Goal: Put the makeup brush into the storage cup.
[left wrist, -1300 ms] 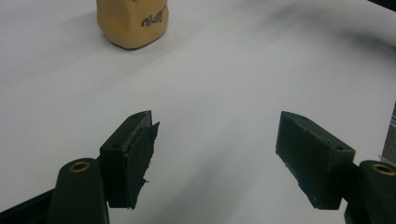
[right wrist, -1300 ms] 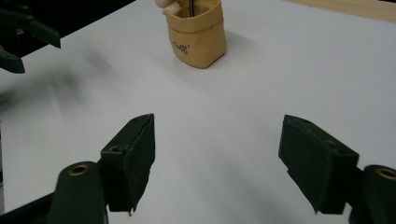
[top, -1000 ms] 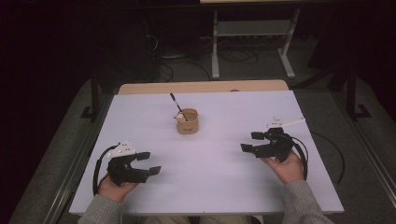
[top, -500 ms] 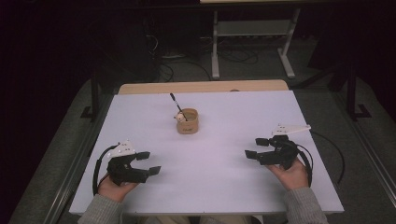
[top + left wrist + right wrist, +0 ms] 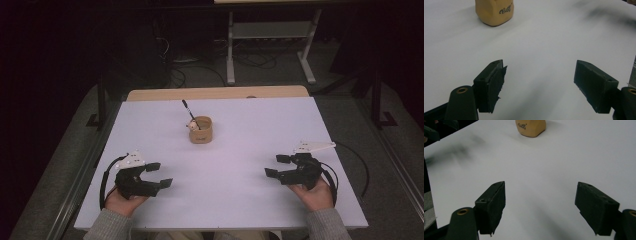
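A small tan cup (image 5: 201,130) with dark lettering stands on the white table (image 5: 235,150), toward the far middle. A black pen (image 5: 189,113) leans out of it to the left, beside a small pale object in the cup. My left gripper (image 5: 161,174) rests at the near left, open, nothing between its jaws. My right gripper (image 5: 276,166) sits at the near right, also open and bare. The cup (image 5: 494,11) appears at the top left in the left gripper view, and the cup (image 5: 530,127) shows at the top in the right gripper view.
A wooden strip (image 5: 215,93) borders the table's far edge. Beyond it, on the dark floor, stand a white metal stand (image 5: 270,45) and cables. A black cable (image 5: 357,167) trails from my right gripper over the table's right side.
My right gripper has drawn back toward the near edge and a little to the right. The left gripper and the cup have stayed where they were.
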